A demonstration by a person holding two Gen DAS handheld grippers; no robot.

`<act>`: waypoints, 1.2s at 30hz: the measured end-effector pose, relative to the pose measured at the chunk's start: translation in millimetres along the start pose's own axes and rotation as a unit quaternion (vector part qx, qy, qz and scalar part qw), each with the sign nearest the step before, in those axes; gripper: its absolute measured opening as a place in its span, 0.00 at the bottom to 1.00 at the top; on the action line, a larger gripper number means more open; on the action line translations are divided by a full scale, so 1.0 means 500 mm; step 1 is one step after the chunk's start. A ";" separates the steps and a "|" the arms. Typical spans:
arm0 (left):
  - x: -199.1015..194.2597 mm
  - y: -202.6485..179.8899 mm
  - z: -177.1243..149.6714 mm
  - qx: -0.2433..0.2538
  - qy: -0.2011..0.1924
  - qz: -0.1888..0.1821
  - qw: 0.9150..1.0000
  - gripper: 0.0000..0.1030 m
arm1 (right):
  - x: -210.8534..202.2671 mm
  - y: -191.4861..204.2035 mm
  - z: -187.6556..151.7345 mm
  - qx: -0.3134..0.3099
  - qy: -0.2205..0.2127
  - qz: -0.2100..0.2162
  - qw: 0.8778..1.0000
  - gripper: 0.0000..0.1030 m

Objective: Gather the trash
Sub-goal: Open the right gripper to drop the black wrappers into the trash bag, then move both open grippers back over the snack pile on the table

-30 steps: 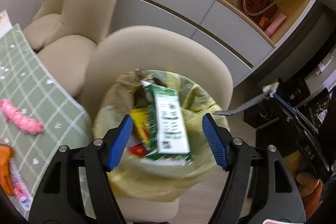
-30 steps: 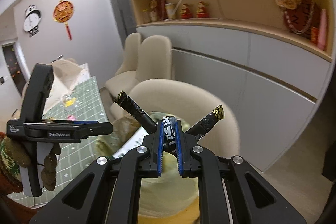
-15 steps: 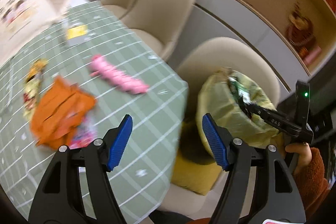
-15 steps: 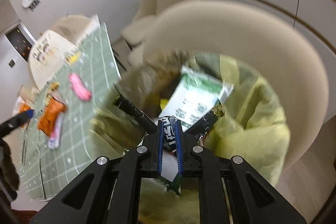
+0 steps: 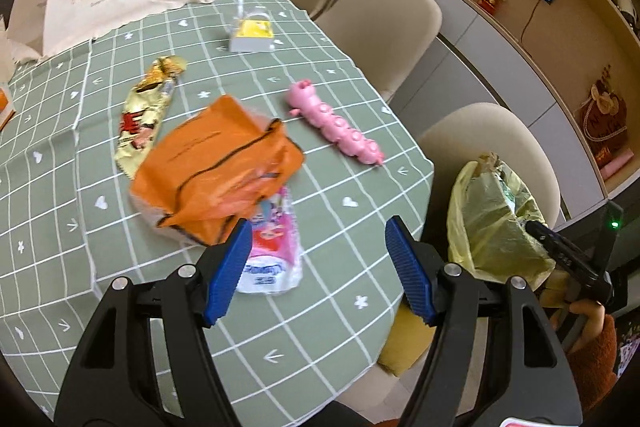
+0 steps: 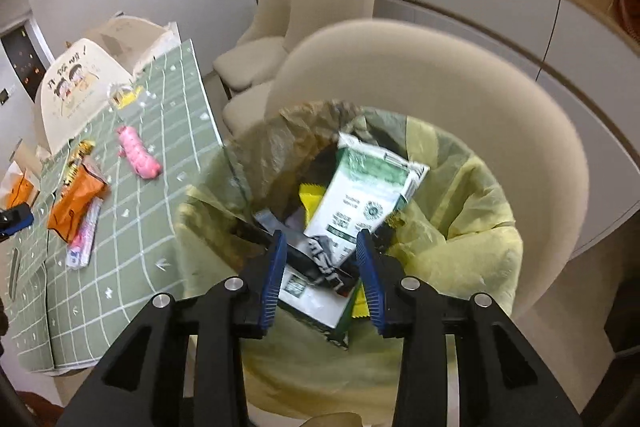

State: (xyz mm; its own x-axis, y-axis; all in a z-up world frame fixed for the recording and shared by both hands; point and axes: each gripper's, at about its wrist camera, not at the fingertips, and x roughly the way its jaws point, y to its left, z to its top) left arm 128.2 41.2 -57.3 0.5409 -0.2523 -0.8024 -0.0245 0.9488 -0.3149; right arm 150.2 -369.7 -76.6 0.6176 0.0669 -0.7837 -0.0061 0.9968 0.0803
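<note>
Between our right hand-held gripper's (image 6: 322, 267) just-opened jaws, the black wrapper (image 6: 326, 261) may snag; left hand-held gripper (image 5: 318, 269) hangs open.

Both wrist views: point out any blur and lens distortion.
Left wrist view: the orange bag is smeared by motion blur and the cabinet line bows, fisheye. Right wrist view: the chair back is soft and the black wrapper in the trash bag is blurred.
</note>
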 end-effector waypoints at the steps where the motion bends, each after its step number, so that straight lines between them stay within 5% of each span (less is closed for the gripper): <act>1: -0.004 0.013 0.000 -0.003 -0.002 0.000 1.000 0.64 | -0.008 0.008 0.002 0.001 -0.006 -0.001 1.000 0.34; 8: -0.025 0.097 0.006 -0.022 -0.014 0.015 1.000 0.64 | -0.070 0.102 0.009 0.004 -0.066 0.038 0.997 0.34; 18: -0.040 0.254 0.030 -0.018 -0.044 0.024 0.999 0.64 | -0.059 0.300 -0.001 -0.005 -0.075 0.092 0.993 0.35; 21: -0.031 0.290 0.043 0.010 -0.051 0.023 0.998 0.64 | -0.049 0.367 -0.003 -0.028 -0.068 0.103 0.992 0.43; 28: 0.016 0.334 0.056 0.017 -0.032 0.003 0.999 0.64 | 0.022 0.487 -0.023 -0.071 -0.006 0.102 0.992 0.43; 36: 0.011 0.408 0.031 -0.020 -0.007 -0.005 1.000 0.64 | 0.121 0.626 -0.007 -0.031 0.016 0.152 0.988 0.43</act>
State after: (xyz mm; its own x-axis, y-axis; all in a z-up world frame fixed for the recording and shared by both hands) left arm 139.0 236.2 -117.9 0.5529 -0.2588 -0.7920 -0.0531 0.9376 -0.3435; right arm 183.0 -53.3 -101.1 0.5544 0.3633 -0.7488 -0.2354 0.9314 0.2776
